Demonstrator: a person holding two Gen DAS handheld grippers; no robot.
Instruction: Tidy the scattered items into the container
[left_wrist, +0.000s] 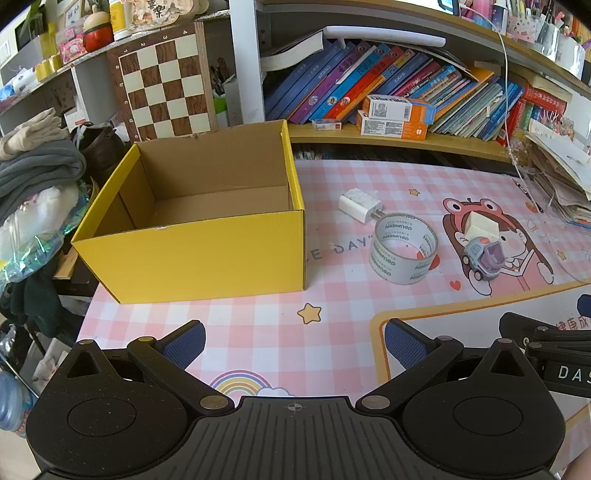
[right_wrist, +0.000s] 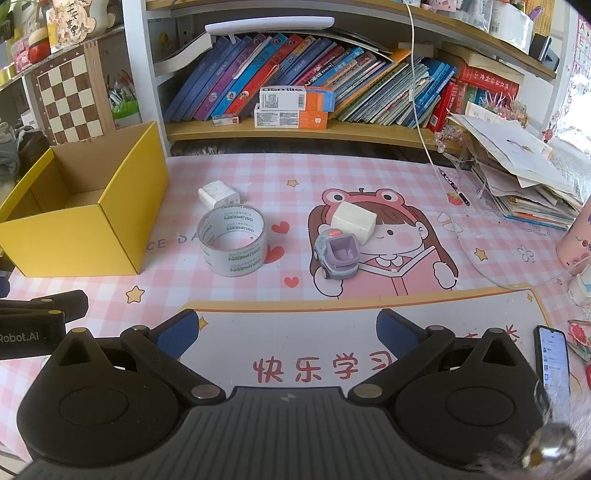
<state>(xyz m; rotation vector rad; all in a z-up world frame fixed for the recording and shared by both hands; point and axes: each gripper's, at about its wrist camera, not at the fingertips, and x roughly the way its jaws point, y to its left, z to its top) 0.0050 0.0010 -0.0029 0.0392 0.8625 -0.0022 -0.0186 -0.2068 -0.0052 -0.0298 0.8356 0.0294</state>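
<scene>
Nearest you, your left gripper (left_wrist: 293, 341) hovers over the pink checked mat (left_wrist: 258, 325) with its jaws spread wide and nothing between them; your right gripper (right_wrist: 286, 332) is likewise wide apart and empty, its body cut off by the frame edge. A phone (right_wrist: 553, 356) lies at the right, partly hidden. Further out the tape roll (right_wrist: 232, 240) stands just beside the white charger (right_wrist: 218, 194); the toy truck (right_wrist: 336, 258) touches a white block (right_wrist: 353, 220), which it partly covers. The yellow box (left_wrist: 207, 254) sits left, open, its near inner floor hidden by the front wall.
</scene>
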